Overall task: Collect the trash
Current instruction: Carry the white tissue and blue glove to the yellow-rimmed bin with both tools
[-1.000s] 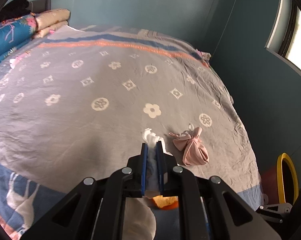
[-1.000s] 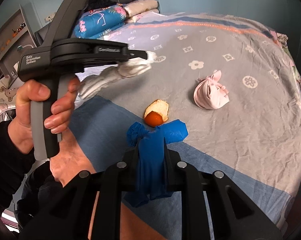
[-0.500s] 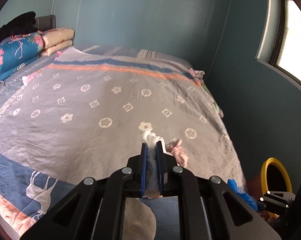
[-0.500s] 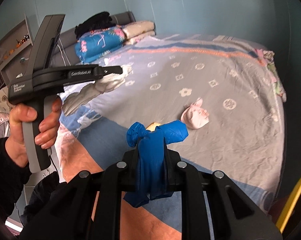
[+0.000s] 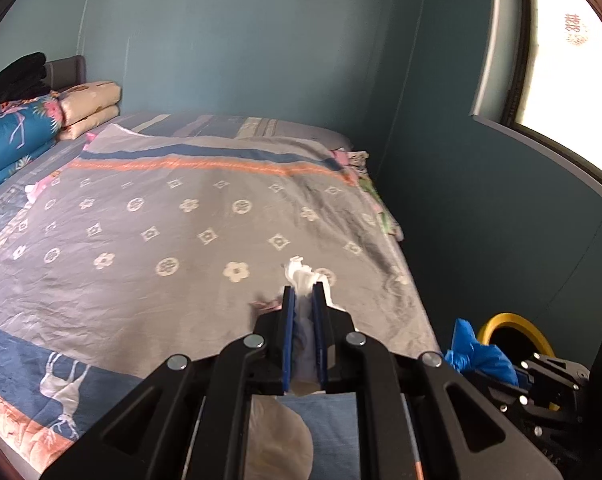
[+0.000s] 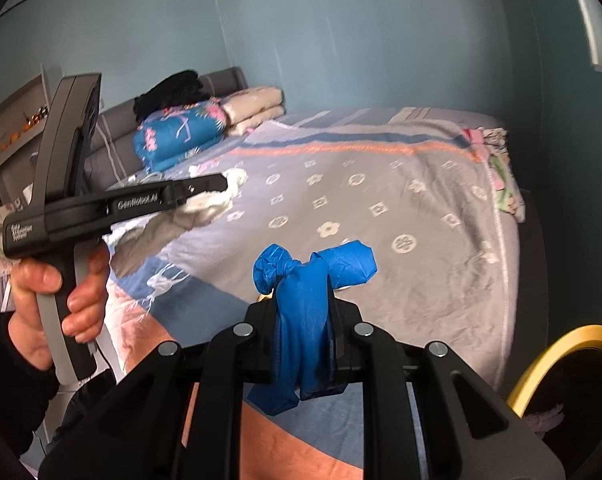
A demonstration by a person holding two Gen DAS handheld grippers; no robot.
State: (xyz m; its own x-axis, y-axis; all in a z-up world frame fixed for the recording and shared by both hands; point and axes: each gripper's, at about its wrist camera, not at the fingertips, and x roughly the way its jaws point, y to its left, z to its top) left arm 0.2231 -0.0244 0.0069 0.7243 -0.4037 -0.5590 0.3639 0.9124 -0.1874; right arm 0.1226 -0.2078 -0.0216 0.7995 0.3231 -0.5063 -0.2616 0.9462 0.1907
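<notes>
Both grippers have been lifted above the bed [image 5: 189, 248]. A crumpled white tissue [image 5: 301, 280] is clamped by the left gripper [image 5: 303, 300], a limp blue glove [image 6: 305, 312] by the right gripper [image 6: 306, 300].

Your bed [image 5: 189, 240] wears a grey flower-print cover [image 6: 401, 208] with an orange and blue stripe toward the head end. At the head corner you have a folded blue floral quilt [image 5: 13, 136] beside folded cream blankets [image 5: 91, 106], with something black, perhaps clothing [image 6: 173, 90], on top. A small bunch of patterned cloth [image 6: 501, 168] lies along the wall-side edge.
</notes>
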